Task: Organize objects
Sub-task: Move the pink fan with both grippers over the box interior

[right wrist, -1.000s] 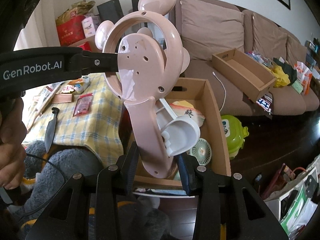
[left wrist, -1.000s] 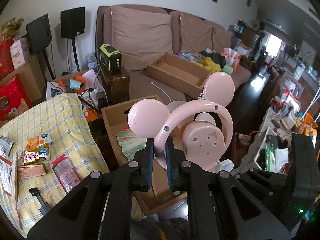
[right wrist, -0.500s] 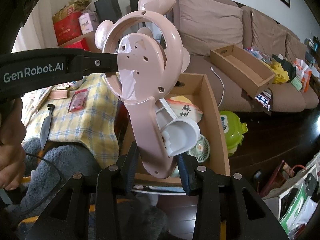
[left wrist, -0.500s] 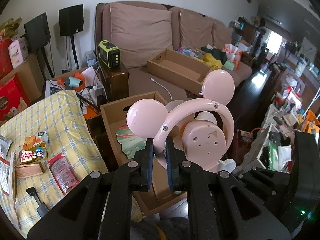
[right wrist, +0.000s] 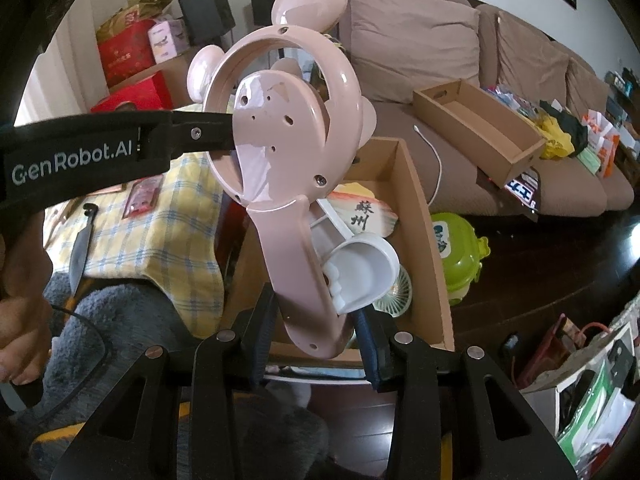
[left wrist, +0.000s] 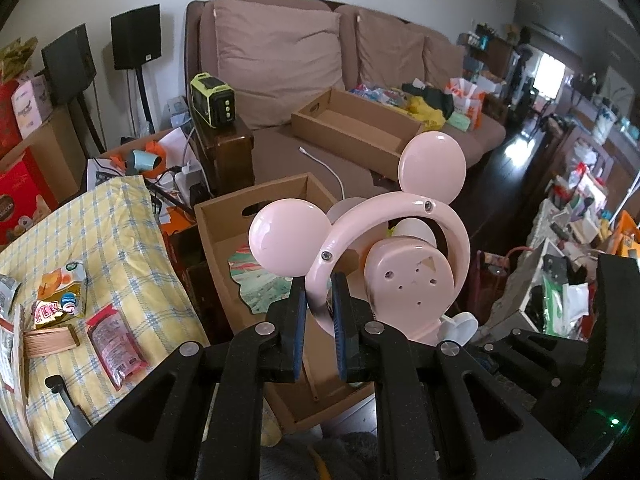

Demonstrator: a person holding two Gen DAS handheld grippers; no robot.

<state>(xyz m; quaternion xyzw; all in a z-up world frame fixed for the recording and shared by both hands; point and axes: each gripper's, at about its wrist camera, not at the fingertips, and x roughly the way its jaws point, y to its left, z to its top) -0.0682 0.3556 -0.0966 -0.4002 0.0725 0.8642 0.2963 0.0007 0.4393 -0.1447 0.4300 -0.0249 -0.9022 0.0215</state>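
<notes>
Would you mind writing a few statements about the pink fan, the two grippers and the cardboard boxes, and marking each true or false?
1. Both grippers hold the pink mouse-eared fan. True.
2. The left gripper grips the fan's handle. False: it pinches the ring; the right gripper clamps the handle.
3. The box on the sofa looks empty. True.
4. The near box below the fan is empty. False: it holds a small green fan and other items.
</notes>
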